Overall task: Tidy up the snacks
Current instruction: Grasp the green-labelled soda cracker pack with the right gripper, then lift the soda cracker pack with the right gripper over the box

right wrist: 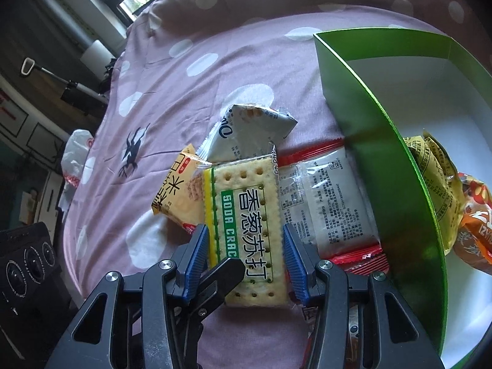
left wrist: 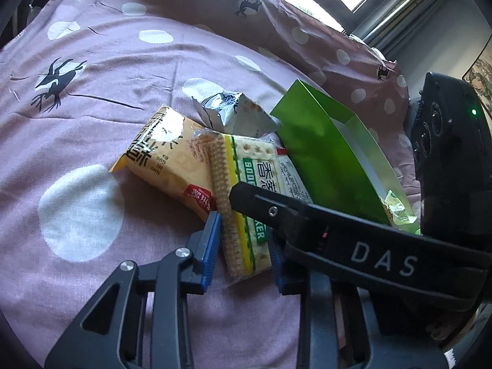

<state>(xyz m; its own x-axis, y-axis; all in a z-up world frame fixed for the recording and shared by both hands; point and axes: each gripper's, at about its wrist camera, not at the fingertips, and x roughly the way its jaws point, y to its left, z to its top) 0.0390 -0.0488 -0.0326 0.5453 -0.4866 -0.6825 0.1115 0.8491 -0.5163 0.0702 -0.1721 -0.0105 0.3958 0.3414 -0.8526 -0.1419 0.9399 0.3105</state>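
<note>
While both grippers squeeze the soda cracker pack (right wrist: 249, 230) low in the middle, right gripper (right wrist: 243, 252) and left gripper (left wrist: 243, 246) hold it beside the green box (right wrist: 384, 153) at right.

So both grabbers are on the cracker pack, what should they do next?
Probably lift the soda cracker pack and carry it into the green box. The right gripper has fingers pressed on both sides of it, and the box beside it already holds snacks.

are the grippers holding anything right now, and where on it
Both are on the soda cracker pack. The right gripper clamps its long side edges near the lower end; the left gripper pinches the same end.
</note>
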